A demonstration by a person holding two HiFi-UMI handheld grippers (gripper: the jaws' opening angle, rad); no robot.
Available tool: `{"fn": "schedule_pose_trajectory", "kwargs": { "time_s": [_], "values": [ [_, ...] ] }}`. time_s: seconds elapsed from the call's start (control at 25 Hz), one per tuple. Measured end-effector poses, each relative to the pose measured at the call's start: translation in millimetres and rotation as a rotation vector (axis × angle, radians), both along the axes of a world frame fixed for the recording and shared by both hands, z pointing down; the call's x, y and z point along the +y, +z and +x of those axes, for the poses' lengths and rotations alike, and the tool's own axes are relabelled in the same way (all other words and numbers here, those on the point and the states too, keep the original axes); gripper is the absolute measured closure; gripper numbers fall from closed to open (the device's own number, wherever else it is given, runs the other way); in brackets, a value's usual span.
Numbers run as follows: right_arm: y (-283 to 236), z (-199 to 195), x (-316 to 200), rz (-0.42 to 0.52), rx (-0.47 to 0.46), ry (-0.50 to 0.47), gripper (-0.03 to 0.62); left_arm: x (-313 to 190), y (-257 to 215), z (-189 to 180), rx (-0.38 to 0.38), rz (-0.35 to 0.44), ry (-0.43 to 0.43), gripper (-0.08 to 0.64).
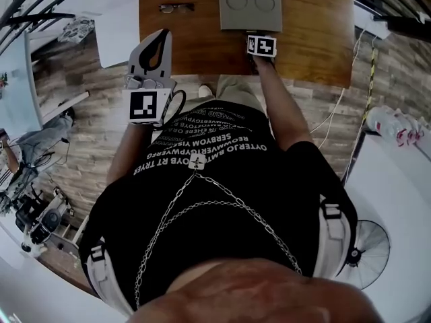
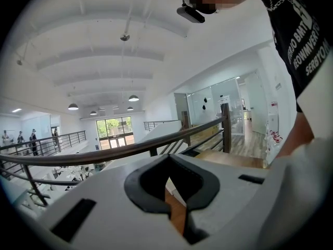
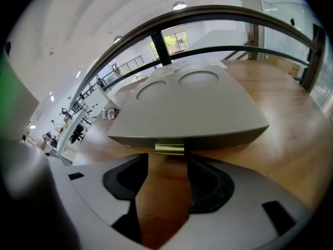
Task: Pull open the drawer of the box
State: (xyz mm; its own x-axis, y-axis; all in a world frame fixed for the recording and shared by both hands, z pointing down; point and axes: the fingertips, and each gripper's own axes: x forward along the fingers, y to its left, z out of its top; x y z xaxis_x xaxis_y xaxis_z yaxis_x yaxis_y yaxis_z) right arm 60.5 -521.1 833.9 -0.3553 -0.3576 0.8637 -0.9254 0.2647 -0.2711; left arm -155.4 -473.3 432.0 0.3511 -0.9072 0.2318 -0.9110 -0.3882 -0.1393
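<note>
A flat grey box (image 1: 250,9) with two round dents in its lid lies at the far middle of the brown table (image 1: 188,46). In the right gripper view the box (image 3: 192,105) fills the middle, with a small brass drawer handle (image 3: 169,149) on its front edge. The drawer front looks flush with the box. My right gripper (image 3: 167,161) is open, its tips just short of the handle and touching nothing. The head view shows it (image 1: 258,38) at the box's near edge. My left gripper (image 1: 163,35) is lifted off the table's left part, shut and empty (image 2: 169,163).
A pair of glasses (image 1: 176,7) lies on the table left of the box. A white table (image 1: 118,25) stands further left, a white cable (image 1: 337,113) hangs at the right, and a fan (image 1: 367,254) sits on the floor. Dark railings run behind the table.
</note>
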Motion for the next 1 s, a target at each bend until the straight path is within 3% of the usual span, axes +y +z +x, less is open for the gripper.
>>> {"fn": "schedule_pose_trajectory", "kwargs": {
  "time_s": [0.12,0.28,0.52,1.0],
  "values": [
    [-2.2,-3.5,-0.1,0.004,-0.014,0.004,0.348,7.9,0.0,-5.5,0.003,-0.003,-0.01,0.554],
    [-2.7,-5.9,-3.4,0.019,0.021,0.028,0.418,17.6,-3.9,-16.2,0.024,-0.008,-0.027,0.554],
    [-0.4,-1.2,-0.6,0.031,0.059,0.059,0.42,30.7,-1.0,-16.2,0.006,-0.018,-0.01,0.554],
    [-5.9,-14.3,28.4,0.007,0.051,0.052,0.422,49.8,-4.4,-19.3,-0.015,-0.015,0.034,0.554]
  ]
}}
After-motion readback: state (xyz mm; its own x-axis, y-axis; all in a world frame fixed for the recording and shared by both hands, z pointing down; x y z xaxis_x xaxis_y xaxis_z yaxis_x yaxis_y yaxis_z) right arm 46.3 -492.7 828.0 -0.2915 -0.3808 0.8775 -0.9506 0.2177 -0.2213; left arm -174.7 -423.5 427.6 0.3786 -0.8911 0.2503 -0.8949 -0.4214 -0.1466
